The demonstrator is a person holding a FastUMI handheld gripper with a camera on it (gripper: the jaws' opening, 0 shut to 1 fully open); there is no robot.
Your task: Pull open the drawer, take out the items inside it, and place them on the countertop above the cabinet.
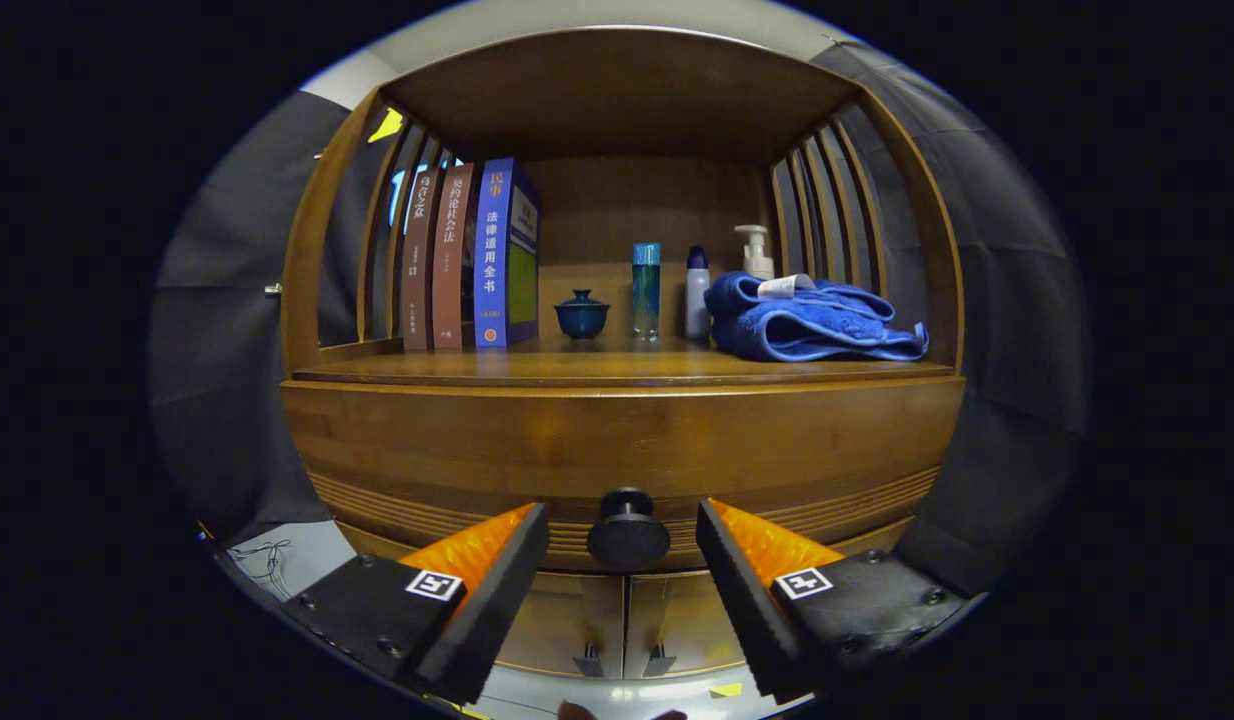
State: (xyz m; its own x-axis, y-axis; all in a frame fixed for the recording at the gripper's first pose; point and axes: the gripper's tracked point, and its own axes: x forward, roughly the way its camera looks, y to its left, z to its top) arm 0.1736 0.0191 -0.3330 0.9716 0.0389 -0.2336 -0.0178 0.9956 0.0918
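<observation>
Cabinet (377, 440), wooden: faces the hand-held gripper (623, 560). Drawer (617, 440): closed, just ahead of the fingers. Desk (617, 368) above it, beyond the fingers: books (467, 260), blue towel (812, 320), bottles (646, 288), lidded bowl (581, 315). Drawer knob (628, 528): between the spread fingers, untouched by either.
</observation>
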